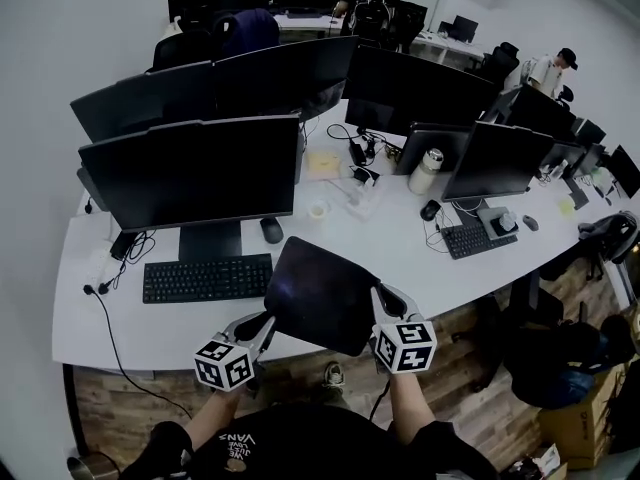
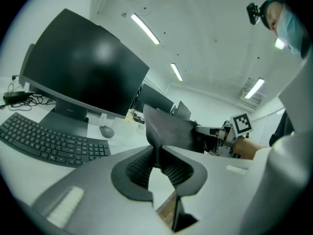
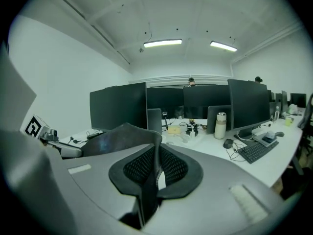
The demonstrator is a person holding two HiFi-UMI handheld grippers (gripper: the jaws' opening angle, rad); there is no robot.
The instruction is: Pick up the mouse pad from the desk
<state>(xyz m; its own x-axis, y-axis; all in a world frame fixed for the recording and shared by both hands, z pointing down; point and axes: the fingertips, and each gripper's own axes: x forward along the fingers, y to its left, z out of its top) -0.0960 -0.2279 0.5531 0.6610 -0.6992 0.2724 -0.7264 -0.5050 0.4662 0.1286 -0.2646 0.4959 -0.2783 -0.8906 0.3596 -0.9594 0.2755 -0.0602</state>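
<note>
The dark mouse pad (image 1: 322, 293) hangs lifted above the front edge of the white desk (image 1: 400, 243), tilted up between both grippers. My left gripper (image 1: 268, 326) is shut on the pad's near left corner, and my right gripper (image 1: 381, 304) is shut on its right edge. In the left gripper view the thin pad (image 2: 168, 129) stands edge-on, pinched between the ribbed pads (image 2: 142, 166), with the right gripper (image 2: 222, 131) beyond it. In the right gripper view the pad (image 3: 115, 137) bends leftward from the pinched pads (image 3: 173, 166).
A black keyboard (image 1: 208, 277) and a mouse (image 1: 271, 230) lie under a large monitor (image 1: 190, 171) at left. Further monitors, a white bottle (image 1: 427, 171), a second keyboard (image 1: 465, 238) and cables crowd the desk. People sit at the far desks. Wooden floor shows below the desk edge.
</note>
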